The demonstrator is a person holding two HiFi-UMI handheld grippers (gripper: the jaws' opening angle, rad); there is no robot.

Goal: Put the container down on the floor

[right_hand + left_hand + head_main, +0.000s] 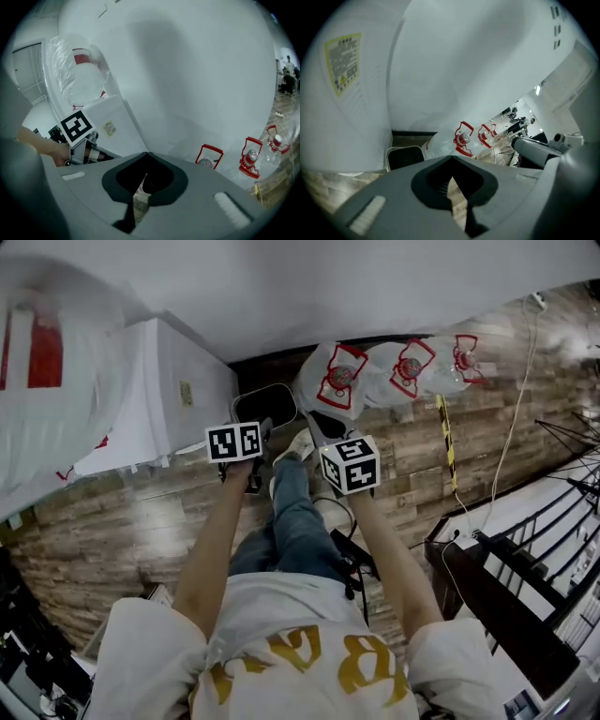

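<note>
A small dark container with a pale rim point(264, 407) stands on the wooden floor against the wall, also low in the left gripper view point(404, 157). My left gripper point(258, 432) and right gripper point(328, 439) are held side by side above my legs, just short of it. Both are shut with nothing between the jaws, as the left gripper view point(451, 176) and right gripper view point(143, 187) show. Neither touches the container. It is hidden in the right gripper view.
A white appliance point(178, 390) stands left of the container, with a plastic-wrapped jug point(79, 75) on top. Several clear water jugs with red handles point(405, 367) lie along the wall to the right. A cable and dark racks point(525, 596) fill the right side.
</note>
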